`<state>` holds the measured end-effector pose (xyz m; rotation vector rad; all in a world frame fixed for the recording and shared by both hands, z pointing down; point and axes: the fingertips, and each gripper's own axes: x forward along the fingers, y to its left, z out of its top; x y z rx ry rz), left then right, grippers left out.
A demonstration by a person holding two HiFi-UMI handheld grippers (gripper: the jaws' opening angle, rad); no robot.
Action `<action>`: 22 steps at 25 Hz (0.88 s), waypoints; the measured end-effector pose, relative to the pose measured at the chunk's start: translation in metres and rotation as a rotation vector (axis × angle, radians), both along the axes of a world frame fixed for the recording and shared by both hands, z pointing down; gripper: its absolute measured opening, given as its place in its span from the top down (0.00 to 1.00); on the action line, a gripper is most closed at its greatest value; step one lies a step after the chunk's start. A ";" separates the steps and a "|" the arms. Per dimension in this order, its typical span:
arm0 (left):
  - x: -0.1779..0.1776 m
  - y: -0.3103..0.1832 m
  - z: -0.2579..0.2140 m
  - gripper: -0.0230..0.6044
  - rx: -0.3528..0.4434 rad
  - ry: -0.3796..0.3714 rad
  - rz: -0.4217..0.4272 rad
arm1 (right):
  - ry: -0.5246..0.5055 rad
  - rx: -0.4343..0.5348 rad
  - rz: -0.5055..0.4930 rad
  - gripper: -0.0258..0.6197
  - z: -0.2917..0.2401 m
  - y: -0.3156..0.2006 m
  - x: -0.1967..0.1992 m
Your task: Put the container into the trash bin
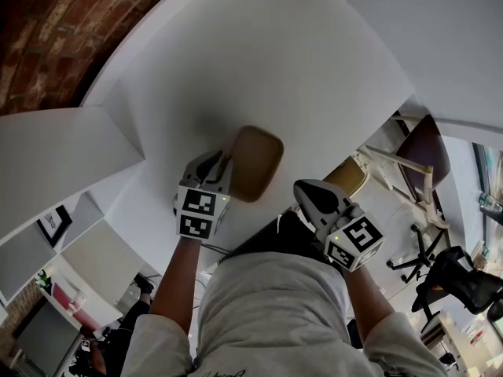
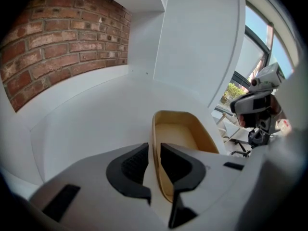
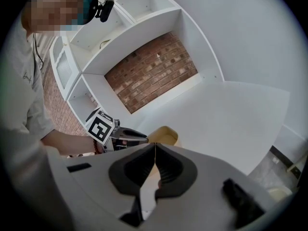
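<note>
The fingers (image 2: 131, 166) of the left gripper (image 2: 155, 154) stand partly apart with the thin left side wall of the container (image 2: 185, 137) between them, one finger outside the wall and one inside the hollow. A sliver of gap shows on either side of the wall, so the pads do not appear to press on it; this reads as a straddle, not a grip. The fingers point steeply down and forward onto the wall near its close end.

From there the container runs away from the left fingers, its long axis roughly in line with the way they point, and its open, empty hollow lies to their right. It is a shallow tan tray with rounded corners, sitting flat on the white desk (image 2: 91, 124). In the head view the container (image 1: 258, 162) lies just ahead of the person, with the left gripper (image 1: 223, 162) at its left edge.

The right gripper (image 3: 155, 150) has its fingers pressed together with nothing between them. In the head view the right gripper (image 1: 308, 190) hangs beside the container's near right corner, close but apart from it. The left hand is thus plainly the one placed for the pick-up, and closing on the side wall looks like the move it is set for.

Farther out are the desk's white surface, white shelving and a brick wall (image 2: 62, 42). No trash bin can be made out with certainty in any view.
</note>
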<state>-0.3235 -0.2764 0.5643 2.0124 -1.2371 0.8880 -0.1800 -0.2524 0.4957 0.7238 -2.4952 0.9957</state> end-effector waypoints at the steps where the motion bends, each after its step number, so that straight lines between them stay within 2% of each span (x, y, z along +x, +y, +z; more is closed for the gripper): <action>1: 0.000 0.000 0.001 0.83 -0.001 0.002 -0.001 | 0.003 -0.003 0.000 0.92 0.001 0.000 0.001; 5: -0.002 -0.003 0.001 0.91 -0.010 0.005 -0.027 | 0.005 -0.007 0.003 0.91 0.003 0.000 0.004; 12: 0.000 -0.002 -0.004 0.92 -0.027 0.062 -0.053 | -0.007 -0.002 0.014 0.92 0.002 -0.001 0.005; 22: 0.010 -0.001 -0.016 0.92 -0.003 0.074 -0.038 | -0.011 0.014 0.028 0.92 -0.005 0.004 0.010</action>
